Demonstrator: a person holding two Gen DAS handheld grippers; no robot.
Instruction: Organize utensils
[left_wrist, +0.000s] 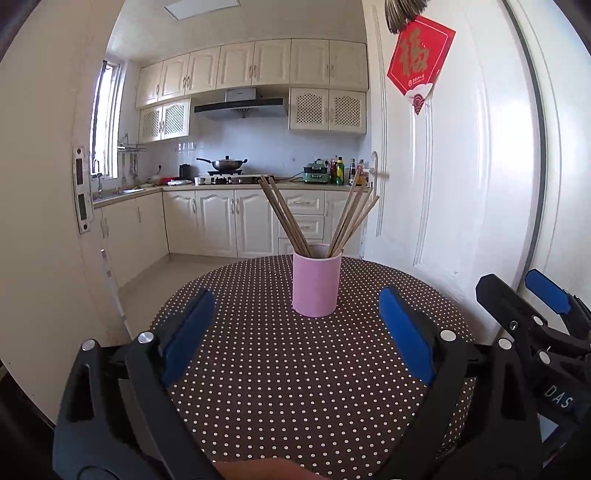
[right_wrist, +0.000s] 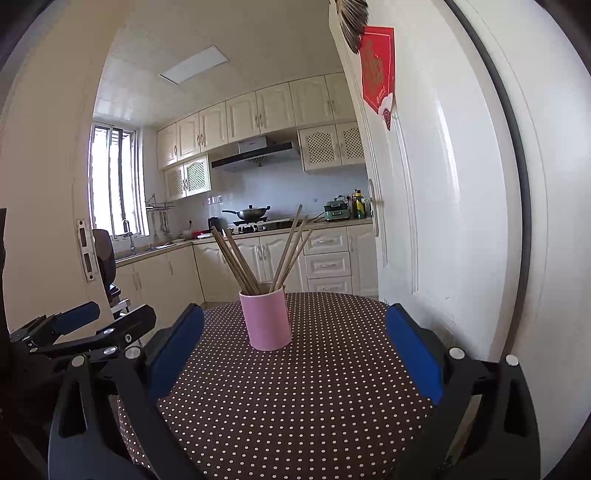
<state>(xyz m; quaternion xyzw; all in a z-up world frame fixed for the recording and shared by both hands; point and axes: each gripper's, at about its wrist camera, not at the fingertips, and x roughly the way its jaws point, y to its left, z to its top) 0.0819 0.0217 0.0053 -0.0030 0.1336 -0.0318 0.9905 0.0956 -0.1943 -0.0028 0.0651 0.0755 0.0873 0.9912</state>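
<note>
The lower ends of the chopsticks vanish inside the pink cup, so how they rest in there stays hidden. The dotted table runs off the bottom edge behind black gripper arms. A dark tassel above the red door hanging is cut by the top edge. Bottles on the far counter are too small to identify.

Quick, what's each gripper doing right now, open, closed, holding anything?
Left gripper: open, holding nothing.
Right gripper: open, holding nothing.
</note>
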